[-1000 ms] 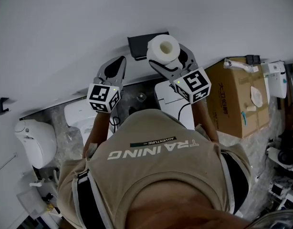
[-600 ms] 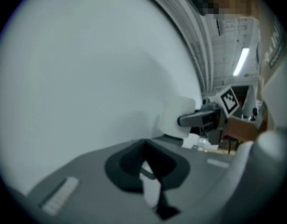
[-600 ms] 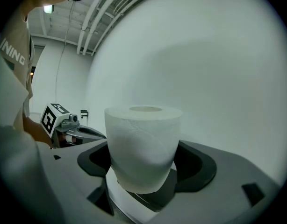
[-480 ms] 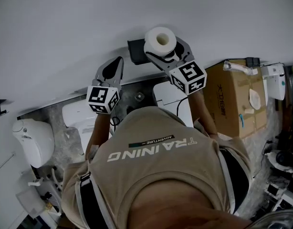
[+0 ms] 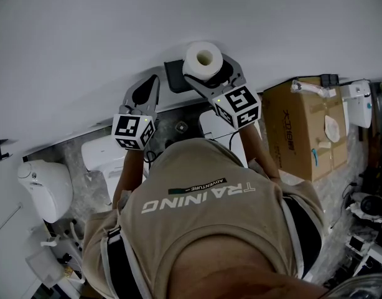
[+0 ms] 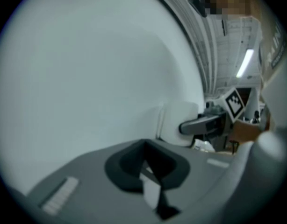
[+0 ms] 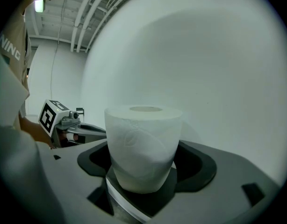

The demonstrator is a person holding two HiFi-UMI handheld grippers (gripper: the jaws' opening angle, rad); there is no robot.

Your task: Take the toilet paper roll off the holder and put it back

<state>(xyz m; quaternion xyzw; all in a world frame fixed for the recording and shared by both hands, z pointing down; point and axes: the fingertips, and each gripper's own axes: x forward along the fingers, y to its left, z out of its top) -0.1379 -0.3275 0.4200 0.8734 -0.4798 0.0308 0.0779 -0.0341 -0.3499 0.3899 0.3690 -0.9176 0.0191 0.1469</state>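
My right gripper (image 5: 208, 67) is shut on the white toilet paper roll (image 5: 202, 57), holding it close to the pale wall with its hollow core facing up. In the right gripper view the roll (image 7: 143, 146) stands between the dark pads (image 7: 199, 164). The dark holder (image 5: 173, 75) juts from the wall just left of the roll, partly hidden behind it. My left gripper (image 5: 155, 80) hangs left of the holder, jaws together and holding nothing. In the left gripper view the roll (image 6: 178, 120) appears ahead to the right, with a right gripper finger across it.
Below the wall stand white toilets (image 5: 45, 185) (image 5: 101, 151) on a grey stone floor. A cardboard box (image 5: 309, 126) sits at the right, with white fixtures beyond it. The person's tan shirt fills the lower middle of the head view.
My right gripper has carried the roll left and nearer the wall, up beside the holder. My left gripper has hardly moved.
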